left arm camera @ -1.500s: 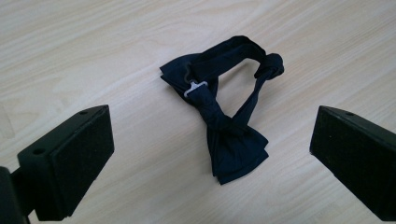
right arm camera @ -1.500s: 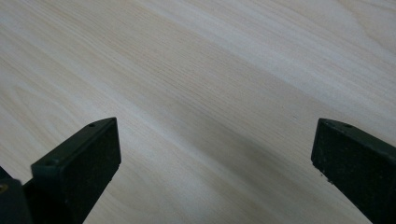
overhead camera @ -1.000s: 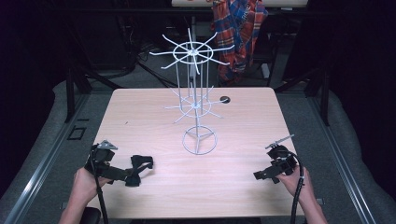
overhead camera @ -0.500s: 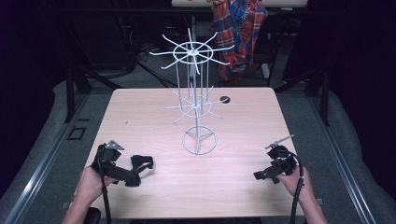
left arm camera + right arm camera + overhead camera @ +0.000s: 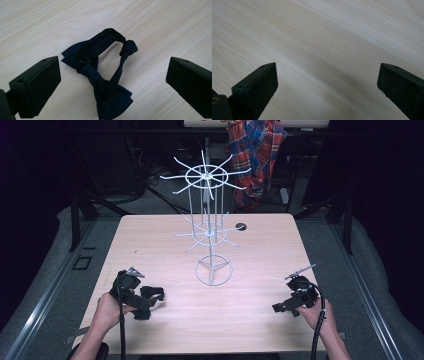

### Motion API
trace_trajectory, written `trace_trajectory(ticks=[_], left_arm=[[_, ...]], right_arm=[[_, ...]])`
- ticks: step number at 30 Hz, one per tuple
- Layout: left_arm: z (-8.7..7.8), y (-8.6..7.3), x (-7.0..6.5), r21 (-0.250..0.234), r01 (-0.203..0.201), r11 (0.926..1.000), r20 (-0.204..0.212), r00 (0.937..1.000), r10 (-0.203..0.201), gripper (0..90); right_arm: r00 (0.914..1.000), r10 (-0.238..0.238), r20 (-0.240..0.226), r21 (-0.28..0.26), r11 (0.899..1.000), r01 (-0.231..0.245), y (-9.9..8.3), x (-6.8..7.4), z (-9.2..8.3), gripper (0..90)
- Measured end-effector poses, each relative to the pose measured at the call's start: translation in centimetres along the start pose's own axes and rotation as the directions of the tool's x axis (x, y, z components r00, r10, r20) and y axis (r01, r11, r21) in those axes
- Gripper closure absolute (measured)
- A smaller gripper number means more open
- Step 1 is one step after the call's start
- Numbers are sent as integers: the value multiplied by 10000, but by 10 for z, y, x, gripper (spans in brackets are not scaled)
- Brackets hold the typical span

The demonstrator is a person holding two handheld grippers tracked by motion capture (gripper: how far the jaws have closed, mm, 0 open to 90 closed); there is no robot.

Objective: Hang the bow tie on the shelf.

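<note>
Left hand-held gripper (image 5: 112, 82) is hovering low over the bench (image 5: 250, 320) with jaws spread wide — nothing is being gripped. A dark navy bow tie (image 5: 102, 75) is lying flat on the wood between those jaws, not touching either pad; its strap is looping away from the camera, and the bow part is sitting at the near end. In the high view the bow tie (image 5: 150, 296) is sitting at the front-left of the bench, right at the left hand-held gripper (image 5: 145, 302), and the person's left hand (image 5: 107, 310) is wrapping the handle.

Right hand-held gripper (image 5: 277, 308) is resting at the front-right, well apart from the bow tie — its jaws are standing wide open over bare wood in the right gripper view.

A white wire display rack (image 5: 210, 235) is standing upright mid-bench, ring base between the two grippers but farther back.
</note>
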State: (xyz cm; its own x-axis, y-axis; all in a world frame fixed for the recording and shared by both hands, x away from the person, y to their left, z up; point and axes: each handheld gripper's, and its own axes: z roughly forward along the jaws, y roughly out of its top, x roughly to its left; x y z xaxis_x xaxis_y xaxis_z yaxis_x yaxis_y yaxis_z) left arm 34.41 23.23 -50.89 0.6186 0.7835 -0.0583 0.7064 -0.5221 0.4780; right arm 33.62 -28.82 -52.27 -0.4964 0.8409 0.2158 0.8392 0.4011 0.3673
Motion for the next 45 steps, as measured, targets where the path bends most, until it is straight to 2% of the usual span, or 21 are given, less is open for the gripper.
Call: trace_trajectory(ticks=[8, 15, 19, 20, 23, 28, 34, 37, 38, 40, 45], left_arm=[[8, 6, 1, 322, -215, 9993, 23, 9998, 215, 1], [13, 10, -4, 499, -598, 9970, 84, 9982, 594, 71], [15, 11, -8, 564, -756, 9955, 55, 9971, 754, 192], [17, 11, -10, 675, -933, 9933, 107, 9956, 928, 244], [20, 11, -12, 862, -1106, 9901, 82, 9939, 1103, 355], [22, 10, -13, 900, -1195, 9887, 228, 9928, 1180, 519], [25, 10, -14, 1160, -1337, 9842, 328, 9909, 1307, 626], [28, 10, -15, 1344, -1442, 9804, 427, 9893, 1397, 716], [29, 11, -16, 1422, -1468, 9789, 440, 9889, 1419, 716], [32, 11, -17, 1477, -1515, 9774, 390, 9883, 1473, 792], [31, 12, -18, 1526, -1529, 9764, 294, 9882, 1502, 872]], right_arm=[[10000, 58, 19, 23, 10000, -58, 0, 0, 0, 28], [10000, 67, 28, 59, 10000, -68, 0, 0, 0, 30], [10000, 56, -63, 91, 9999, -55, -1, 0, 1, 30], [10000, 35, -85, 121, 9999, -34, 0, 0, 1, 30], [10000, 44, -85, 117, 9999, -43, 0, -1, 1, 31], [9999, 96, -43, 154, 9998, -96, -1, 0, 1, 32], [10000, 44, -18, 144, 9999, -43, 0, 0, 1, 33], [10000, -62, 36, 263, 9996, 61, 0, 0, 0, 35], [10000, -65, 35, 261, 9996, 64, 0, 0, 0, 35], [10000, -65, 37, 270, 9996, 64, 0, 0, 0, 36], [10000, 76, -39, 224, 9997, -75, -1, 0, 0, 36]])
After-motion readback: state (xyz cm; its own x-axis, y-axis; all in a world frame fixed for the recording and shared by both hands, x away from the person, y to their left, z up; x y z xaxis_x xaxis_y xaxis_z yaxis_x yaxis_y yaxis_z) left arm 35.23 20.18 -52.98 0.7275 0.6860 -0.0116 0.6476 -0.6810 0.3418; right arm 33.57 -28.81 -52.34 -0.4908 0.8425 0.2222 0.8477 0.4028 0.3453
